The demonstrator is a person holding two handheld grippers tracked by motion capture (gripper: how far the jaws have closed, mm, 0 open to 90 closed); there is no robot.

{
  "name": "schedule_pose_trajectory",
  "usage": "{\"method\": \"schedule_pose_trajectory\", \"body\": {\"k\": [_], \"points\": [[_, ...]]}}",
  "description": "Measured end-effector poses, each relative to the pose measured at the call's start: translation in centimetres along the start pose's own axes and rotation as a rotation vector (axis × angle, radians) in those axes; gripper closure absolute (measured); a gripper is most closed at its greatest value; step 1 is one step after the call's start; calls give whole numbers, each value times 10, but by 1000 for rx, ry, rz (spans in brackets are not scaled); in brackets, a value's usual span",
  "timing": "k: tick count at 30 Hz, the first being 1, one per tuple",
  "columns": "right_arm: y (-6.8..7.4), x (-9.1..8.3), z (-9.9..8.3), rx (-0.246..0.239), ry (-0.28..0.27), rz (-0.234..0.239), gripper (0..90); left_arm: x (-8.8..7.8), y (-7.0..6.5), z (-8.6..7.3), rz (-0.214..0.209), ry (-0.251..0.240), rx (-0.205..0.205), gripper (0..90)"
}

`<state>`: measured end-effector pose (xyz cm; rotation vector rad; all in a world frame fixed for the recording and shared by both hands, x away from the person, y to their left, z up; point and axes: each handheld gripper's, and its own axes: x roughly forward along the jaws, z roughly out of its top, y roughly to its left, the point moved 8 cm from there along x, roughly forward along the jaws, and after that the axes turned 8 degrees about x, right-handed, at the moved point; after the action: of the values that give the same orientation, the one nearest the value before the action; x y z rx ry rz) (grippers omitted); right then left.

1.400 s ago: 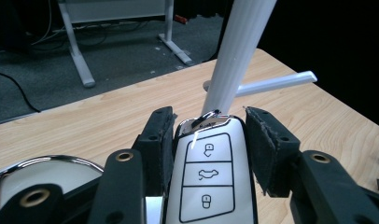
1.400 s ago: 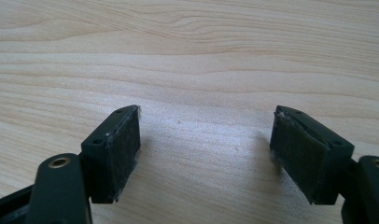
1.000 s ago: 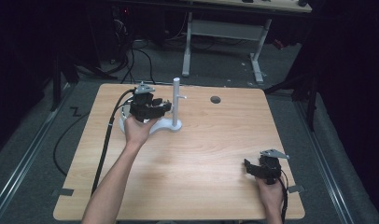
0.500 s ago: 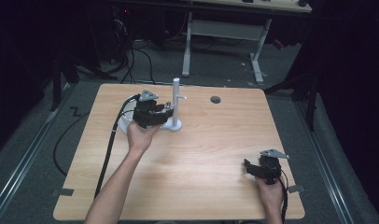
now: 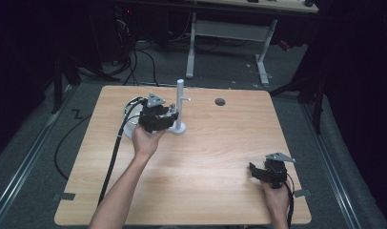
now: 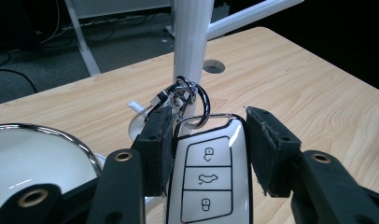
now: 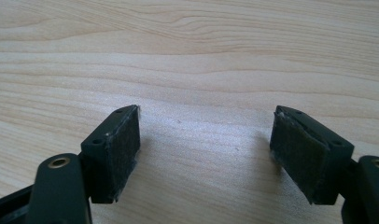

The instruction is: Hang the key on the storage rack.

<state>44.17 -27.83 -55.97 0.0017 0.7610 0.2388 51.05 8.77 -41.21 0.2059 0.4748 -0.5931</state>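
A white car key fob [image 6: 207, 179] with three buttons hangs off the table between the jaws of my left gripper [image 6: 204, 128], which is shut on it. Its steel key rings [image 6: 190, 95] sit right against the white post [image 6: 191, 39] of a stand. From above, the left gripper [image 5: 168, 118] is beside the stand [image 5: 180, 102], just left of its round base [image 5: 179, 129] and below a short side peg [image 5: 186, 99]. My right gripper [image 5: 254, 172] rests low at the table's near right. It is open [image 7: 206, 149] over bare wood, with nothing between its pads.
A white dish with a chrome rim [image 6: 36, 154] lies left of the stand, under my left hand [image 5: 129, 128]. A round cable hole [image 5: 220, 101] sits in the wooden table [image 5: 206, 157] behind the stand. The left gripper's cable [image 5: 116, 148] trails off the near left edge.
My left gripper has shifted slightly right and toward the person with the fob, closing in on the stand's post. The right gripper has stayed put.
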Motion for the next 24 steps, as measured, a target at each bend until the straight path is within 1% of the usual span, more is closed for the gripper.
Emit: {"method": "schedule_pose_trajectory", "body": {"k": [3, 6, 13, 15, 24], "points": [[0, 0, 0, 0, 0, 0, 244, -1, 0, -1, 1, -7, -9, 528], [0, 0, 0, 0, 0, 0, 244, 1, 0, 0, 13, -15, -10, 527], [0, 0, 0, 0, 0, 0, 244, 8, -4, 5, 6, -29, -17, 527], [0, 0, 0, 0, 0, 0, 244, 11, -4, 5, 3, -30, -25, 528], [0, 0, 0, -1, 0, 1, 244, 13, -4, 6, 2, -24, -23, 527]]}}
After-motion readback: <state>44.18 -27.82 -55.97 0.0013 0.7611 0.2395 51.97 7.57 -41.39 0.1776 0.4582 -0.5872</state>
